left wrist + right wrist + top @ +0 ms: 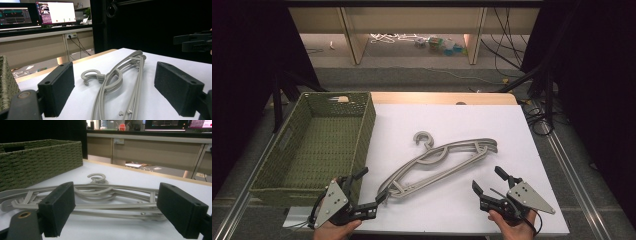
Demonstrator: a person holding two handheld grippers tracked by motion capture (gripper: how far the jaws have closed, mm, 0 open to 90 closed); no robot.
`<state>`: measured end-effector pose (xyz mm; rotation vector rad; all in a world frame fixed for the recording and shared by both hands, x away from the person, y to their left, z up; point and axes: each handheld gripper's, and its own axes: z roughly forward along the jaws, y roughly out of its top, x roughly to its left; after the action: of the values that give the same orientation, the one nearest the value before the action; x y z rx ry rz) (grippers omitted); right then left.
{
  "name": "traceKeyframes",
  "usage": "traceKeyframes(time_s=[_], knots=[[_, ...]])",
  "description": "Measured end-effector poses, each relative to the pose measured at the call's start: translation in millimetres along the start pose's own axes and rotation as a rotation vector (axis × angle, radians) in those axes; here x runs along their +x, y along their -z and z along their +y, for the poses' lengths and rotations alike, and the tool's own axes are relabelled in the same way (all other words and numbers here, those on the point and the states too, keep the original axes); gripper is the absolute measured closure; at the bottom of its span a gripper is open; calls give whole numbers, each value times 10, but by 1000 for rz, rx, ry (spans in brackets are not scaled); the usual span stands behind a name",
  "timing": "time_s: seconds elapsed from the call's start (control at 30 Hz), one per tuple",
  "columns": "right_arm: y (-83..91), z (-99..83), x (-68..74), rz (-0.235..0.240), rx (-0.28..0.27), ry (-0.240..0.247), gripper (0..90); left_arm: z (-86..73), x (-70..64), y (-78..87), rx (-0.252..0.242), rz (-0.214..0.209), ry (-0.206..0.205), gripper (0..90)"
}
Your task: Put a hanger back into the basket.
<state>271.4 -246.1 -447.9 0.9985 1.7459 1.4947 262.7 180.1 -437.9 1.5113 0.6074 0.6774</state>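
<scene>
High view: grey plastic hangers (pixel 439 162) lie stacked mid-table beside the green woven basket (pixel 362 135), left gripper (pixel 364 187) spread at their near end; left gripper view: jaws straddle them; right gripper view: right gripper (pixel 115 212) spread, facing them broadside for a grasp

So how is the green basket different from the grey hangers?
The basket is green and woven, while the hangers are smooth grey plastic. The basket stands as a deep box with walls and handle holes; the hangers lie flat and thin, stacked together. The basket sits at the table's left edge beside the left tongs; the hangers lie mid-sheet between both tongs. Both rest on the table, and neither is gripped.
</scene>
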Motion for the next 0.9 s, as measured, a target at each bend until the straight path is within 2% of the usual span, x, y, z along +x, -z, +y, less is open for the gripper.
traceKeyframes(time_s=[0.23, 0.33, 0.47, 0.5, 0.57, 0.63, 0.7, 0.8, 0.9], knots=[[-5, -10, 0, 9, 12, -8, 157, 15, -7, -20, 3, -10, 6, 158], [-23, -18, 6, 17, -2, -15, 157, 49, -6, -43, 5, -22, 15, 158], [-8, -9, -2, 5, 25, -10, 158, 141, -27, -81, 16, -43, 9, 158], [-10, -10, -4, -5, 23, -8, 158, 169, -41, -97, 22, -50, 8, 158], [-16, -13, -15, 4, 17, -1, 158, 224, -64, -137, 45, -65, -10, 158], [-12, -11, -6, -1, 22, -4, 158, 271, -83, -182, 41, -69, -16, 158], [-12, -9, -3, 2, 21, -4, 158, 317, -88, -236, 57, -73, -27, 158], [-7, -9, -19, 10, 27, -3, 159, 369, -90, -319, 75, -73, -31, 158], [-9, -14, -26, 15, 23, -12, 159, 388, -84, -415, 117, -87, -29, 159]])
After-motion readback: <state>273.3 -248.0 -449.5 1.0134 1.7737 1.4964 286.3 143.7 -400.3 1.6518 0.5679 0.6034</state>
